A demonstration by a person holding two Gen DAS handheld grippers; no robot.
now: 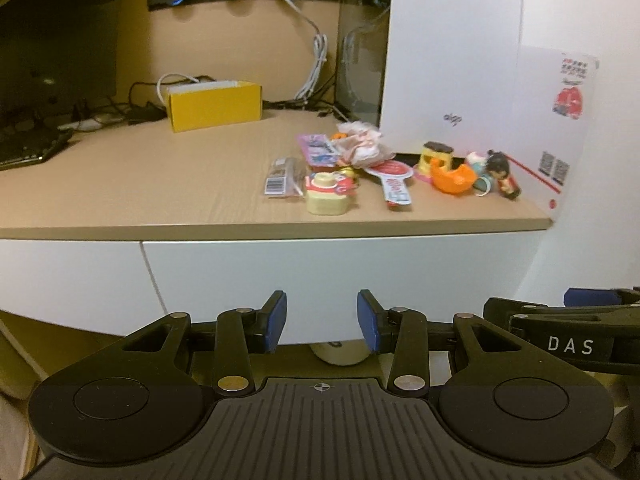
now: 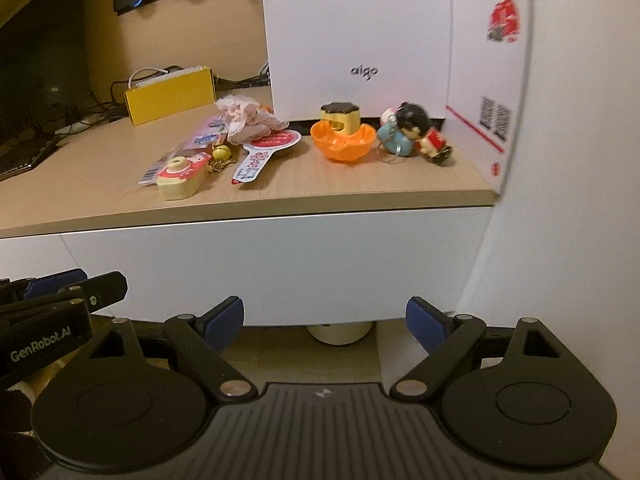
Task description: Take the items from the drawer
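On wooden desktop (image 1: 160,184): small toys beside white box (image 2: 360,32); left claw (image 1: 322,322), right claw (image 2: 324,322) agape, empty.

cream round object (image 1: 339,353): mostly hidden under the white drawer front (image 1: 320,276)
box side print (image 2: 505,16): blurred, unreadable
monitor (image 1: 56,40): cut by the left edge
snack packets (image 1: 316,150): text too small

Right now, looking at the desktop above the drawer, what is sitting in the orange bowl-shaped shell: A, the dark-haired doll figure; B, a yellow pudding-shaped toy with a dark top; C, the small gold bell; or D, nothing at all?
B: in the right wrist view the yellow pudding-shaped toy with its dark top sits in the orange shell, while the gold bell lies apart to its left and the dark-haired doll lies to its right.
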